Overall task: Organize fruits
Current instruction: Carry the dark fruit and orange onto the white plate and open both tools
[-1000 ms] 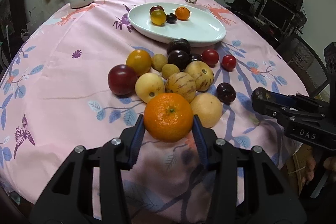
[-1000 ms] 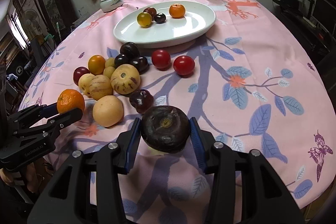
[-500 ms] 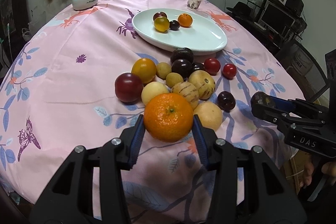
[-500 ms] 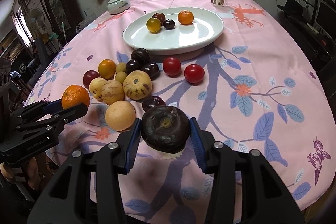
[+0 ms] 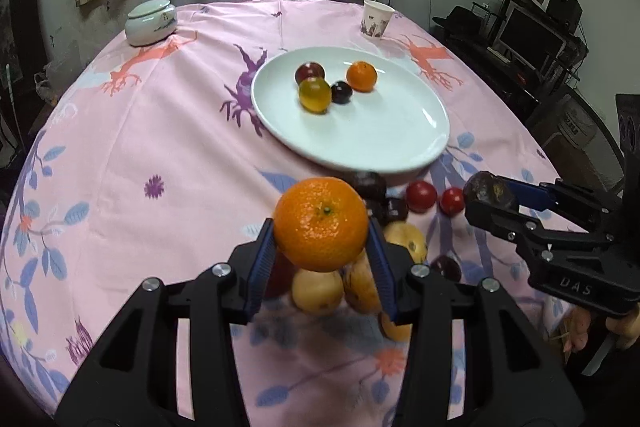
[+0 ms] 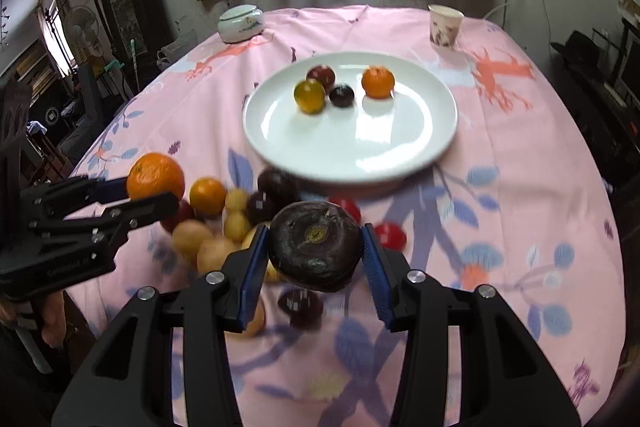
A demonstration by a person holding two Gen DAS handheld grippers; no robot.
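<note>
Nearest, the left hand-held gripper [image 5: 322, 255] is clamped partway shut on an orange [image 5: 321, 224], stem dimple facing the camera; being round, it has no real long axis. The right hand-held gripper [image 6: 316, 259] likewise pinches a dark purple fruit [image 6: 316, 245], its calyx end facing the lens and its flattened body widest from pad to pad. Since a second ago both have lifted and travelled toward 12 o'clock: the loose fruit pile [image 6: 224, 227] now lies under and behind the held fruits, and the white plate [image 5: 384, 147] has drawn nearer. I judge both fruits are about to be set on the plate. Four small fruits [image 6: 340, 89] sit at its 12 o'clock side, on the pink-clothed table [image 5: 140, 147].
</note>
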